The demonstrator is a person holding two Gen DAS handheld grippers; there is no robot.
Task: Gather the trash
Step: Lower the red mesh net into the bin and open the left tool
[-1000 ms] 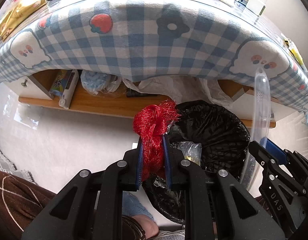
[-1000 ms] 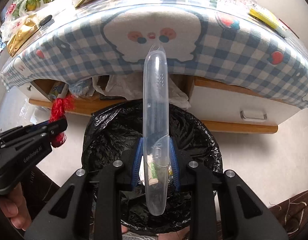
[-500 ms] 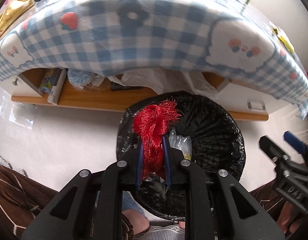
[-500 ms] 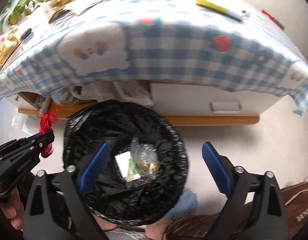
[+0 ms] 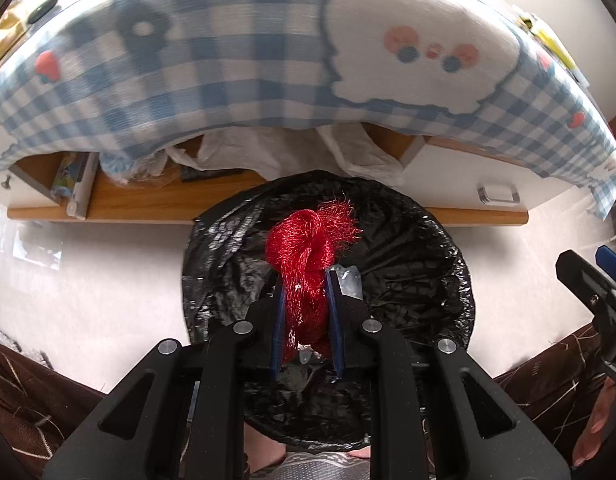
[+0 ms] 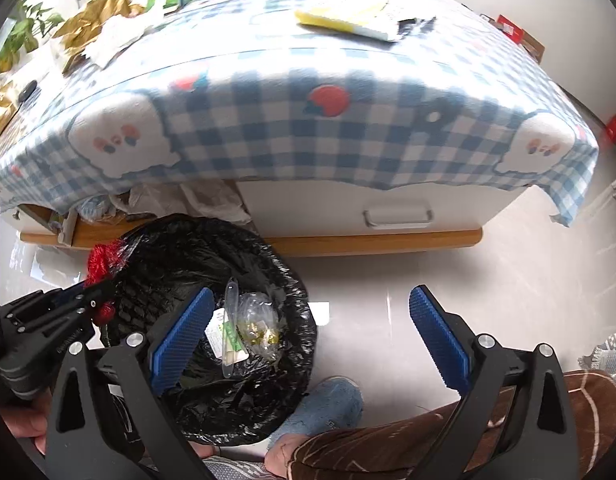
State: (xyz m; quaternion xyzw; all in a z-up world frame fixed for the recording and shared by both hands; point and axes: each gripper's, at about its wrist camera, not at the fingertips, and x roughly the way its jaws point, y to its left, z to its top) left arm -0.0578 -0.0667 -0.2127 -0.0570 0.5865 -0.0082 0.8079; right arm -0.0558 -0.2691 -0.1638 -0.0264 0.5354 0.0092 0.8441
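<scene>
A red tinsel bundle (image 5: 308,240) is pinched between the blue pads of my left gripper (image 5: 306,280), which is shut on it and hangs over the black-bagged trash bin (image 5: 407,248). In the right wrist view that bundle (image 6: 102,260) and the left gripper (image 6: 96,292) sit at the bin's left rim. My right gripper (image 6: 311,295) is opening wide with nothing between its fingers, above the bin's right edge and the floor. A clear plastic tube (image 6: 230,320) lies inside the bin (image 6: 180,240) beside a crumpled clear wrapper (image 6: 260,324).
A table under a blue checked cloth (image 6: 347,128) stands just behind the bin, with boxes and papers on top. Below it are a wooden shelf (image 5: 148,200) stuffed with bags and a white drawer (image 6: 395,216). The person's brown trouser legs and blue-socked foot (image 6: 327,404) are near the bin.
The right gripper opened and let go of the clear tube, which now lies in the bin, then shifted right. The left gripper carried the red bundle from beside the bin to over it.
</scene>
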